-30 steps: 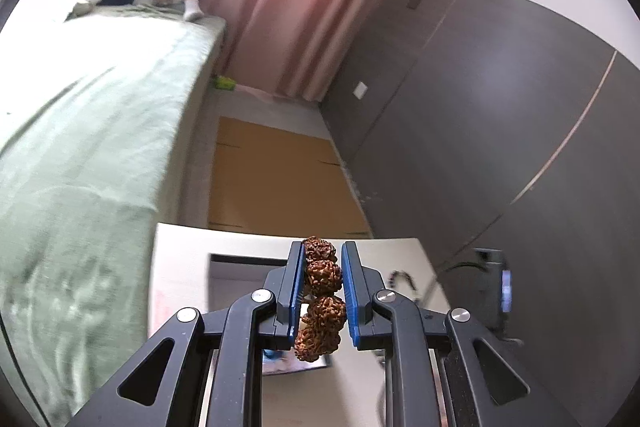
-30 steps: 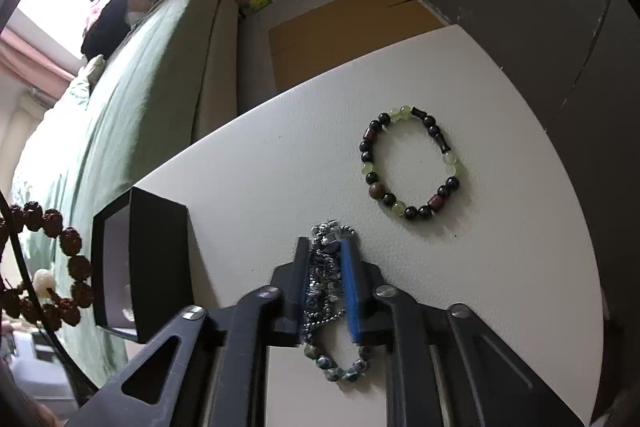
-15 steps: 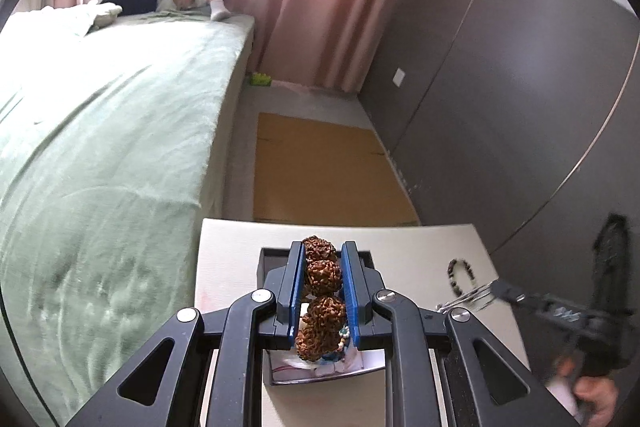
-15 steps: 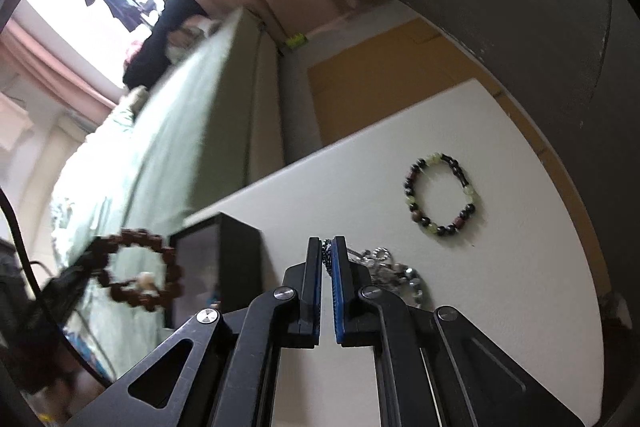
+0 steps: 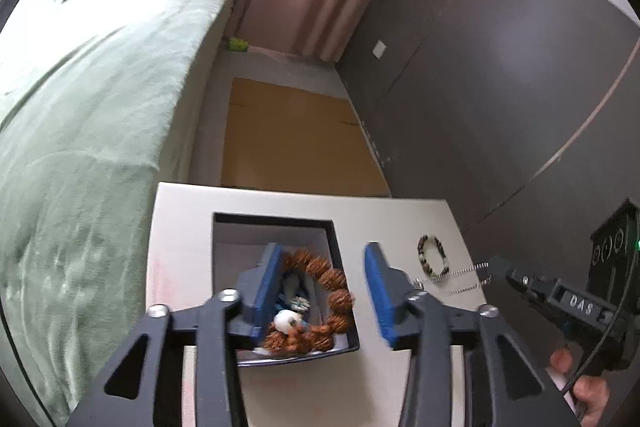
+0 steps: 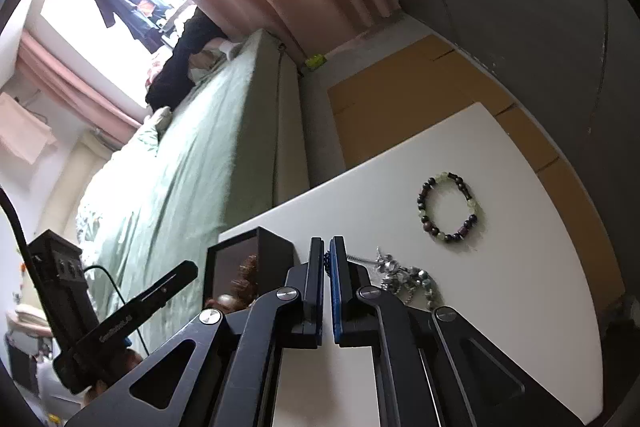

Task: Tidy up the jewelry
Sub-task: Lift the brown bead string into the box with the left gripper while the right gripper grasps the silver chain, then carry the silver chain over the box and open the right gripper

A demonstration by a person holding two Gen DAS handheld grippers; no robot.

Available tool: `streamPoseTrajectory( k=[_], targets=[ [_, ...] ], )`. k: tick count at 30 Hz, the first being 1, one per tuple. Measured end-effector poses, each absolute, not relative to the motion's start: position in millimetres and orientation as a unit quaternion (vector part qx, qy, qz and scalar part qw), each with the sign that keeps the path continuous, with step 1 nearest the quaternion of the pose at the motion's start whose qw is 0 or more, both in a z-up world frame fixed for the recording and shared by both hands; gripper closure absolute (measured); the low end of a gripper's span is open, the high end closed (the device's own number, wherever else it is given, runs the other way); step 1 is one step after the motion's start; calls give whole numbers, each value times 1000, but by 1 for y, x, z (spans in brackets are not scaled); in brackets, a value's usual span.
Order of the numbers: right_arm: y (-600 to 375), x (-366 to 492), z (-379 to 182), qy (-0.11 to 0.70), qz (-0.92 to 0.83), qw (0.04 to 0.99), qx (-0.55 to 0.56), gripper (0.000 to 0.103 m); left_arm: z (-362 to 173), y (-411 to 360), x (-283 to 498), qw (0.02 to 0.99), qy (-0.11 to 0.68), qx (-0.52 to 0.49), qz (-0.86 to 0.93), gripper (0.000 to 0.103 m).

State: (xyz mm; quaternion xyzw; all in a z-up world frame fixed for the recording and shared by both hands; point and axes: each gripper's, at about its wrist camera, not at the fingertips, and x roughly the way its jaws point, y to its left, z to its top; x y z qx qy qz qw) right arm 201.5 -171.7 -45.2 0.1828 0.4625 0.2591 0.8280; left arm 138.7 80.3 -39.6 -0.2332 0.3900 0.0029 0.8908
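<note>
Left wrist view
Left tool (image 5: 324, 291): jaws opening, pads clear of the brown knobbly-seed bead bracelet (image 5: 320, 303).
Bracelet: inside the open black square box (image 5: 276, 223) on the white surface (image 5: 180, 211).

Right wrist view
Right tool (image 6: 326, 291): pressed together on a thin silver chain (image 6: 400, 275).
Dark-and-green beaded bracelet (image 6: 448, 207): flat on the surface, apart.

Bare white table (image 6: 532, 279) fills the right of the right-wrist frame — only 2 obstacles there, a beaded bracelet (image 6: 448, 207) and a silver chain heap (image 6: 404, 277); lower left, the black box (image 6: 276, 251) blocks passage.
</note>
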Motion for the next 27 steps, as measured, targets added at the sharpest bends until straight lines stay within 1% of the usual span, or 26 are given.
streamPoseTrajectory(
  k=[5,9,19,27],
  targets=[
    [-166,195,-36,451,277,829,183,98,-34,96,133,890,379,-254,17,57],
    [-164,188,-20,425,287,839,184,98,-25,106,128,892,365,-266,20,57],
    [-155,180,53,358,292,871,166,99,-3,141,105,899,324,-294,28,57],
    [-129,169,131,295,285,902,133,99,2,169,91,894,297,-334,39,57]
  ],
)
